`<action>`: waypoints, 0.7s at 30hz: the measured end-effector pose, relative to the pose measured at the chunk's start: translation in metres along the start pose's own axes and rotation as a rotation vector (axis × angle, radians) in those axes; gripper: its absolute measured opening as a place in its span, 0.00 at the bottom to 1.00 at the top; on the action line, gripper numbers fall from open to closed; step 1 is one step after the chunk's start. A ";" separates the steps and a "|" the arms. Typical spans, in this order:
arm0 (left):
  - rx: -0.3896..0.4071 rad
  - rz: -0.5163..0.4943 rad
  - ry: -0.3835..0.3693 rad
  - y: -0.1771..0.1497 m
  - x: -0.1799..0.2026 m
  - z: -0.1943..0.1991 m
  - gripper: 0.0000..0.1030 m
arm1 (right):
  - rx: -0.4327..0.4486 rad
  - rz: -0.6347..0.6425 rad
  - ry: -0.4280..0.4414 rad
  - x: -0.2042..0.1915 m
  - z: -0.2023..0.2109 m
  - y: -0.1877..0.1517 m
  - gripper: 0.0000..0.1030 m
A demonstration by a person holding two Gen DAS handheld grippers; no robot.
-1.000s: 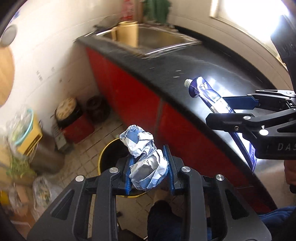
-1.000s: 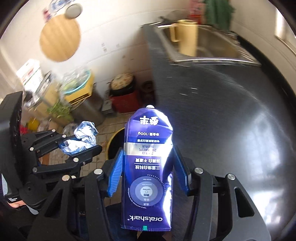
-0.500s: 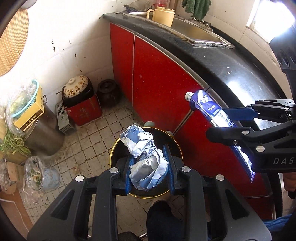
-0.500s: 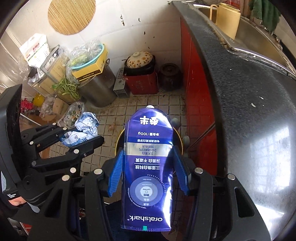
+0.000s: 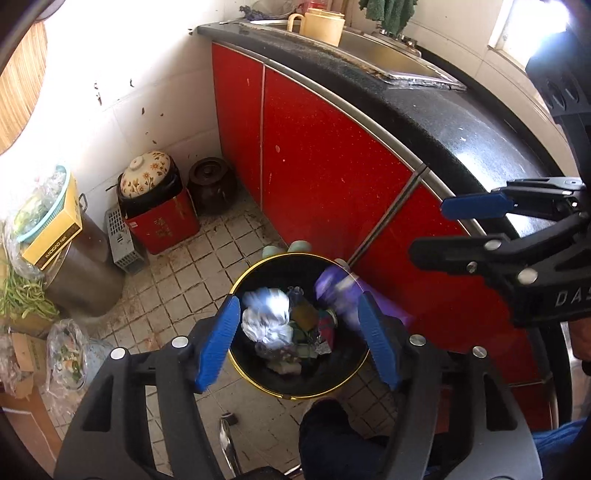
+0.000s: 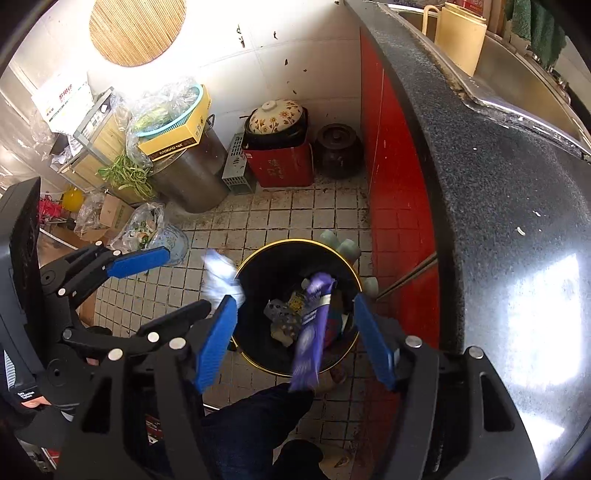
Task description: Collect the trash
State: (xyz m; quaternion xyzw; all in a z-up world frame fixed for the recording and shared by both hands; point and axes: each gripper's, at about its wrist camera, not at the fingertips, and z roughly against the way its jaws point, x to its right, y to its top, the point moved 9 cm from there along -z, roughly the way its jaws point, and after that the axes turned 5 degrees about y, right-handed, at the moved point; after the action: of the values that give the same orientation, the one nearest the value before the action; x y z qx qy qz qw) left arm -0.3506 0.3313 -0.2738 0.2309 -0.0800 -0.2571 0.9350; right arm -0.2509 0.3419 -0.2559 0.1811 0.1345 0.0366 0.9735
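Observation:
Both grippers hang open above a black trash bin with a gold rim on the tiled floor. My left gripper is open; the crumpled white-blue wrapper is blurred in mid-air below it, over the bin's left rim. My right gripper is open; the purple toothpaste tube is blurred, falling at the bin's right side. The bin holds several scraps of trash. Each gripper shows in the other's view, the right and the left.
A red cabinet front under a black counter stands right of the bin. A sink with a yellow jug is at the back. Pots, a red box, a steel drum and bags line the wall. My leg is below the bin.
Both grippers opened and let go. The wrapper and the toothpaste tube left the jaws and are dropping toward the bin. The view tilted further down toward the floor.

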 end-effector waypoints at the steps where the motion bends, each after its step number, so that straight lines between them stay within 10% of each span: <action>1: -0.001 -0.001 -0.004 0.000 0.000 0.000 0.66 | 0.007 -0.005 -0.002 0.001 0.004 0.000 0.62; 6: 0.022 -0.041 -0.011 0.010 0.016 0.015 0.90 | 0.101 -0.039 -0.028 0.007 0.051 -0.002 0.74; 11: 0.044 -0.121 -0.037 0.030 0.065 0.044 0.94 | 0.222 -0.122 -0.119 0.040 0.127 -0.025 0.91; 21: 0.177 -0.469 -0.251 0.072 0.260 0.105 0.94 | 0.401 -0.621 -0.562 0.166 0.305 -0.213 0.92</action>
State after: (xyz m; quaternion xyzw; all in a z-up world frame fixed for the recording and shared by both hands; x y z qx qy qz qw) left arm -0.1244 0.2102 -0.1396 0.2900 -0.1617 -0.4852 0.8089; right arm -0.0027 0.0592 -0.1006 0.3198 -0.0823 -0.3337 0.8829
